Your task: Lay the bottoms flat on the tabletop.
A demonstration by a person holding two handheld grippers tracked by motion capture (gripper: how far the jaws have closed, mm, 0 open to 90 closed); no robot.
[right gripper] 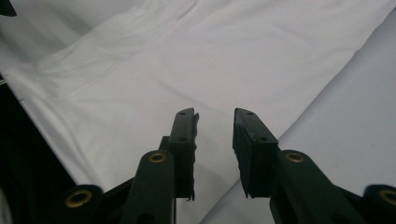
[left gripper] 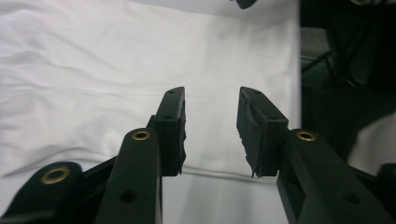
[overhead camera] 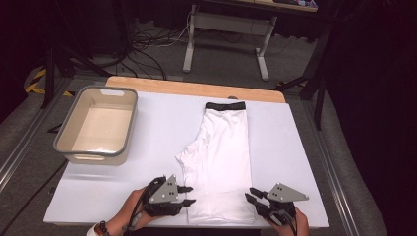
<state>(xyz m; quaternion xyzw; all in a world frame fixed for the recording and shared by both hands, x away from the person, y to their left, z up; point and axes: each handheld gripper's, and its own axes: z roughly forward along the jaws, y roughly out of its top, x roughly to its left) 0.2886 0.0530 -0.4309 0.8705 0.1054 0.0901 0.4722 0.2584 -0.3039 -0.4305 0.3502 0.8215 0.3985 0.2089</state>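
Observation:
White shorts [overhead camera: 221, 152] with a black waistband [overhead camera: 225, 105] lie folded flat on the white table [overhead camera: 162, 118], waistband at the far end. My left gripper [overhead camera: 191, 195] hovers at the near left corner of the hem, jaws open, pointing right over the cloth. In the left gripper view the gripper [left gripper: 211, 100] has its jaws apart above the white fabric [left gripper: 116, 60], with nothing pinched. My right gripper [overhead camera: 250, 194] stands open at the near right corner, pointing left. The right gripper view shows the gripper [right gripper: 215, 114] over the cloth's edge [right gripper: 187, 56], empty.
A grey plastic basin [overhead camera: 93, 156] stands empty at the table's left side. The table's near edge runs just behind both hands. A wooden strip [overhead camera: 196, 88] borders the far edge, with a desk frame and cables on the floor beyond.

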